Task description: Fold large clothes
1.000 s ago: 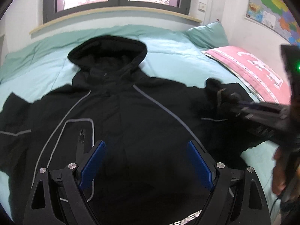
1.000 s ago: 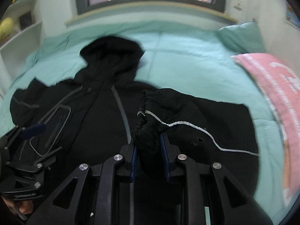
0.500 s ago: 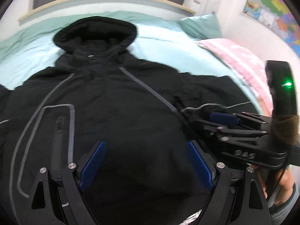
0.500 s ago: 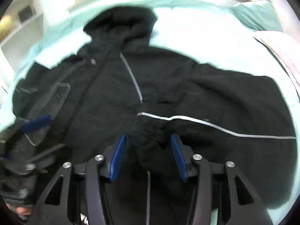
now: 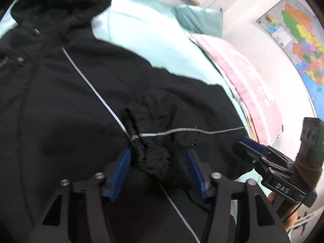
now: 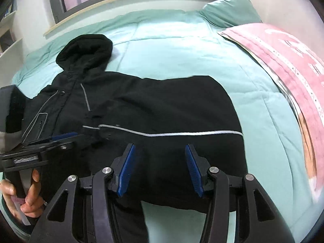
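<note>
A black hooded jacket [image 6: 162, 111] with grey piping lies on the teal bed, its hood [image 6: 87, 50] toward the window. Its right sleeve is folded across the chest, the gathered cuff [image 5: 154, 154] resting on the front. My left gripper [image 5: 159, 169] is open, its blue pads on either side of that cuff and not closed on it. My right gripper [image 6: 160, 171] is open and empty above the folded sleeve [image 6: 182, 121]. The right gripper also shows in the left wrist view [image 5: 261, 154], and the left gripper shows in the right wrist view [image 6: 60, 139].
The teal duvet [image 6: 182, 44] covers the bed. A teal pillow [image 6: 228, 10] lies at the head and a pink blanket [image 6: 293, 64] along the right side. A window sill runs behind; a wall map [image 5: 293, 30] hangs on the right.
My right gripper opened, let the sleeve cuff go on the jacket front and drew back to the right. My left gripper moved right so its open jaws straddle the cuff.
</note>
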Action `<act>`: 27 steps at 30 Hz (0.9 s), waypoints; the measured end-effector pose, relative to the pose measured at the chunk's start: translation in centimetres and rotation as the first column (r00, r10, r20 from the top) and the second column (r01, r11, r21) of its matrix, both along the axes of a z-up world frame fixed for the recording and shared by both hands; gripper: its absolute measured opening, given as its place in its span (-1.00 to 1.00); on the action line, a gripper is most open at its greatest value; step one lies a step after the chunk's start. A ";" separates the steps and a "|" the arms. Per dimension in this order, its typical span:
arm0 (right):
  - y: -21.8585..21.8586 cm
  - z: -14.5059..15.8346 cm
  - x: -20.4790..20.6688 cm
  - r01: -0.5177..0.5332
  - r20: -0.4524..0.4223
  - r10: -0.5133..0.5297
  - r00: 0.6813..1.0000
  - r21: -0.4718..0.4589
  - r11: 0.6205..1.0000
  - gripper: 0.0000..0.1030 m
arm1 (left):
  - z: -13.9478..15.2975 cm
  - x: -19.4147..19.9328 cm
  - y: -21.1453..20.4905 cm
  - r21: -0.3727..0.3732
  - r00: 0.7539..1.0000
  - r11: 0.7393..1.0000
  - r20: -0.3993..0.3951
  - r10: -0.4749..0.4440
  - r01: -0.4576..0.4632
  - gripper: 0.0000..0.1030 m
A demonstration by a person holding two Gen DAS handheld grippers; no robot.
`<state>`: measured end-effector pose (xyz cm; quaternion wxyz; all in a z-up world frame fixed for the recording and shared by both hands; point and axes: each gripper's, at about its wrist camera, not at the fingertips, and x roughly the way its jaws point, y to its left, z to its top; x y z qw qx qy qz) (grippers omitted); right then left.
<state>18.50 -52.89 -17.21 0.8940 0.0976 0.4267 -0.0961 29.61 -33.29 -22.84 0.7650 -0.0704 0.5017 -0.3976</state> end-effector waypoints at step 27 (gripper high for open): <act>10.3 -0.3 6.7 -0.158 0.017 0.157 0.987 0.042 0.987 0.30 | 3.3 3.6 24.1 0.211 0.917 0.899 0.201 0.345 -0.384 -0.58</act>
